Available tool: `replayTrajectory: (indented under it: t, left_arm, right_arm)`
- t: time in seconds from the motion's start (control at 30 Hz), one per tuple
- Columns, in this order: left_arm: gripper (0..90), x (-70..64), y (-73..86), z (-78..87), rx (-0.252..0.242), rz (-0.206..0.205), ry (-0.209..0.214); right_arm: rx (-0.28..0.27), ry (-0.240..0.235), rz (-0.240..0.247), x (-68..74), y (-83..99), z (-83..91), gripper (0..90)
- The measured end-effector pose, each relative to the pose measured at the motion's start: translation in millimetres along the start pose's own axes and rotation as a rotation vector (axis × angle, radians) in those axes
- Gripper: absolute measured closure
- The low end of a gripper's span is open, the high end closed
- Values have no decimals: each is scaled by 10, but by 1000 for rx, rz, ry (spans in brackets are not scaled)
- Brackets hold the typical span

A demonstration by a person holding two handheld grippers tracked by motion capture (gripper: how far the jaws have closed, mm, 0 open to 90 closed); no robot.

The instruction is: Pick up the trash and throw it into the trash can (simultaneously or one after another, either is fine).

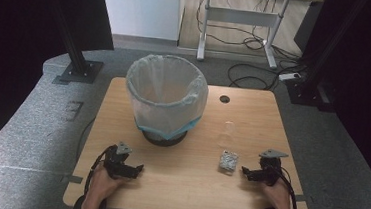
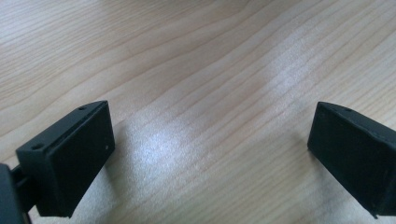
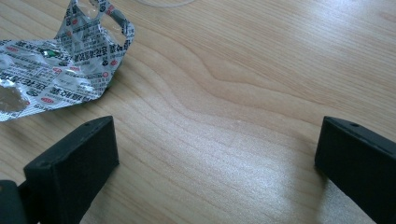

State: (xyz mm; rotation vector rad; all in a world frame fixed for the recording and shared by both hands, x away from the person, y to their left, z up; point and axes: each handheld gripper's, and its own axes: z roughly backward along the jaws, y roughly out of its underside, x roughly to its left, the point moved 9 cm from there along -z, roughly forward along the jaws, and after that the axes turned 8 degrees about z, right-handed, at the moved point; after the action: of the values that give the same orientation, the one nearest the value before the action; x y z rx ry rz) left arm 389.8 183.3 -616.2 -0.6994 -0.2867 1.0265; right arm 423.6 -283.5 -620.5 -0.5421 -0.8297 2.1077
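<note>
A crumpled silver foil blister pack (image 1: 228, 161) with printed red and black lettering lies on the wooden table (image 1: 182, 184), right of centre. In the right gripper view the same foil pack (image 3: 65, 70) lies beyond the left jaw. My right gripper (image 1: 249, 173) rests on the table just right of it, open, with bare wood between its jaws (image 3: 217, 154). My left gripper (image 1: 133, 170) sits near the front left of the table, open over bare wood (image 2: 210, 144). A bin (image 1: 166, 98) lined with a pale bag stands behind, at the table's middle.
A faint clear plastic piece (image 1: 228, 130) lies on the table beyond the foil pack. A round cable hole (image 1: 224, 99) is at the back right. Grey carpet surrounds the table; black stands (image 1: 78, 66) and a desk with cables (image 1: 249, 39) are farther back.
</note>
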Motion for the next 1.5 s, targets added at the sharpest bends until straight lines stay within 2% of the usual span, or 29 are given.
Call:
replayTrajectory:
  t: [0.13, 0.4, 0.53, 0.83, 1.17, 1.5]
  left_arm:
    - [0, 3, 7, 6, 0, -15, 13]
    - [0, 6, 3, 3, -1, -16, 15]
    - [0, 6, 3, 3, -1, -16, 15]
    - [0, 6, 3, 3, -1, -16, 15]
    - [0, 6, 3, 2, -1, -16, 15]
    - [0, 6, 0, 0, 0, -17, 15]
  right_arm:
    - [0, 1, -1, 3, 1, 1, 0]
    - [1, 8, -6, 15, -21, -18, 0]
    - [0, -3, 3, 16, -20, -17, 0]
    - [39, -21, 34, 46, 5, 50, 8]
    - [17, -88, 73, 189, -27, 168, 0]
    - [-34, -171, 122, 429, -219, 233, 0]
